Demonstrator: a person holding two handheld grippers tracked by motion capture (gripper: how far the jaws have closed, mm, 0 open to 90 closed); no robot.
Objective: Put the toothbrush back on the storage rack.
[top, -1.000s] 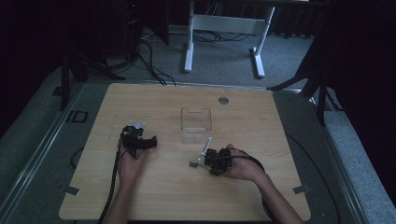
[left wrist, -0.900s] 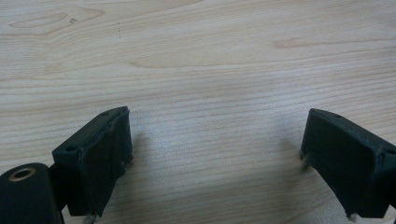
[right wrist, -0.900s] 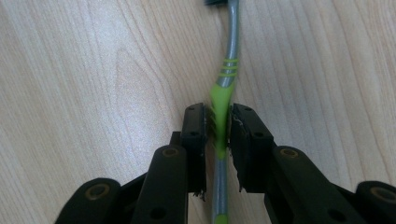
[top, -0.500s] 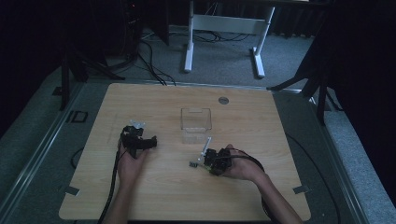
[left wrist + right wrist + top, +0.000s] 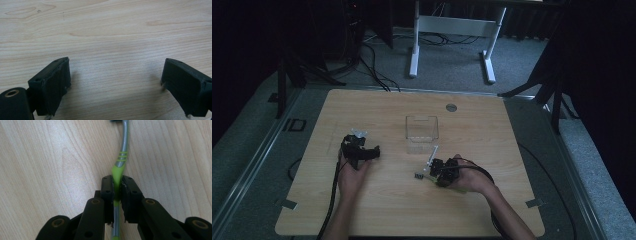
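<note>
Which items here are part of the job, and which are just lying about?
In the job:
- toothbrush, clamped in the right tool, whose jaws have just been closing on it
- clear box, nearest container, likely the target

Lying about:
- left tool, open over bare table
- round grommet in the tabletop
- white desk frame behind

The toothbrush [image 5: 119, 167] head is cut off by the top edge; its handle is partly hidden between the right gripper's [image 5: 117, 185] pads.
</note>
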